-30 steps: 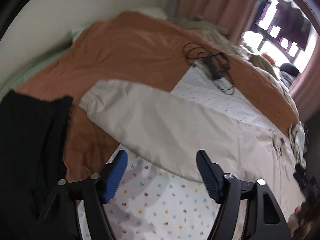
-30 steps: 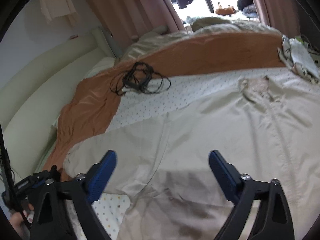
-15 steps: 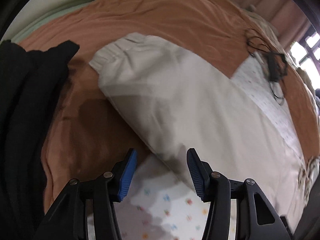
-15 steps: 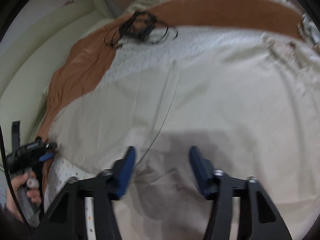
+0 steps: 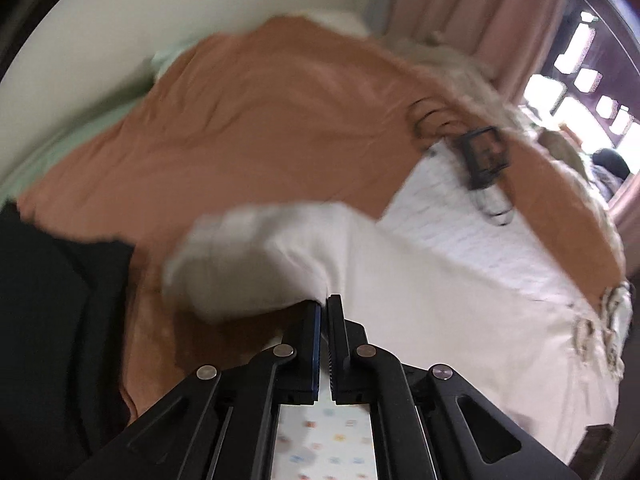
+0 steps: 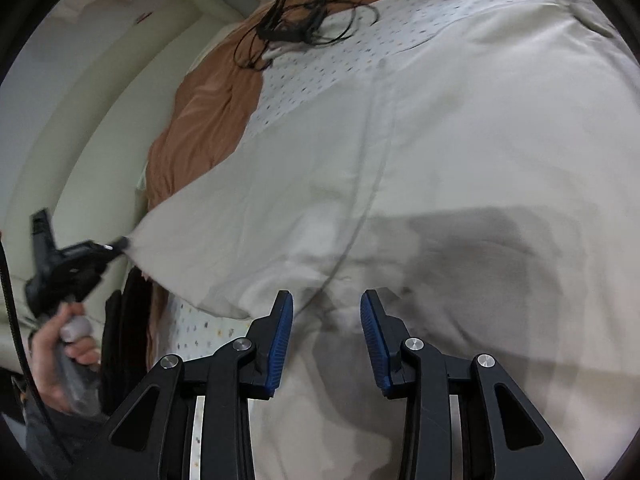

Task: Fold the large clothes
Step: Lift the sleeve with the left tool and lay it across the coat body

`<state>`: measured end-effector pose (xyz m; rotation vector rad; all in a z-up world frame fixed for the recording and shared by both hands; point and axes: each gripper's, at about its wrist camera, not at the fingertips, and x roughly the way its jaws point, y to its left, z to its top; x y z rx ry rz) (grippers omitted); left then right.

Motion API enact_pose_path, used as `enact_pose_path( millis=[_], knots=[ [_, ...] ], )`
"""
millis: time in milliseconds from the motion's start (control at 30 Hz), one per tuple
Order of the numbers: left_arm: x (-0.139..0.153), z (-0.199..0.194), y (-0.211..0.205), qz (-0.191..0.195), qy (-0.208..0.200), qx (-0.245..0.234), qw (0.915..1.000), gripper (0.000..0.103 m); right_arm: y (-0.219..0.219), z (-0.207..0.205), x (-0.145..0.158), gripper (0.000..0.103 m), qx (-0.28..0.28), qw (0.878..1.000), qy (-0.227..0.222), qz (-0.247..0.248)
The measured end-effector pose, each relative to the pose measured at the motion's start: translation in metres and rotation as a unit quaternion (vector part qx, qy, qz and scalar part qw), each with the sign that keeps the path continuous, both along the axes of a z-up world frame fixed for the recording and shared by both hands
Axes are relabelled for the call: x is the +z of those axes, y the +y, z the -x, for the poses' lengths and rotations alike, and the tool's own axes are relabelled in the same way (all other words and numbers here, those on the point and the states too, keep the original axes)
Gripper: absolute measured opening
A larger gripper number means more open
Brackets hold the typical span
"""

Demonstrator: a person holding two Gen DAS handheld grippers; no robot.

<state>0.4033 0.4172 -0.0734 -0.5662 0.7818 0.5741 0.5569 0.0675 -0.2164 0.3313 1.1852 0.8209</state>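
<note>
Bed (image 6: 400,28): covered by a white spotted sheet, with an orange-brown blanket (image 5: 280,128) along its far side toward the headboard. A black cable tangle (image 6: 300,20) lies where blanket and sheet meet.

Cream garment (image 6: 440,160): large, pale, spread over most of the near part of the bed. Its body lies flat. One sleeve end runs toward the left edge of the bed and is raised off the sheet there, stretched to a point. A dark seam line curves down the cloth toward the right gripper.

Black garment (image 5: 48,320): lies at the left edge of the bed, beside the raised sleeve end, apart from it.

Left gripper (image 5: 325,308): fingers pressed together, pinching the edge of the sleeve; the cuff bunches and hangs just left of the tips. In the right wrist view the same gripper (image 6: 120,243) shows at far left, pulling the cloth corner taut and clear of the bed. The person's left hand (image 6: 60,352) grips its handle from below, tool angled upward toward the cloth. The left wrist view is blurred.

Right gripper (image 6: 326,304): tilted downward over the garment's near part. Jaws partly apart and closing; a low ridge of cream cloth and the seam line lie between the blue pads (image 6: 280,336). Whether the pads touch the cloth cannot be told.
</note>
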Motion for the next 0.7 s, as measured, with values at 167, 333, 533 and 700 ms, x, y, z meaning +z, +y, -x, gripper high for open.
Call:
enact_pose_path(
  millis=[167,333,533,700],
  knots=[
    [0.054,-0.016,-0.045,-0.028,-0.049,-0.058,0.9967,0.002,-0.040,0.001,0.015,0.038,-0.041,0.999,0.004,-0.011],
    [0.094,-0.032,-0.093,-0.027,-0.086,-0.100,0.9909,0.002,-0.098,0.011,0.054,0.039,-0.069,0.997,-0.001,-0.029],
    [0.138,-0.041,-0.159,-0.039,-0.115,-0.162,0.9793,0.002,-0.169,0.032,0.106,0.053,-0.143,0.987,-0.066,-0.017],
    [0.158,-0.045,-0.208,-0.054,-0.125,-0.214,0.9673,0.002,-0.212,0.064,0.098,0.053,-0.165,0.981,-0.102,-0.011]
  ],
)
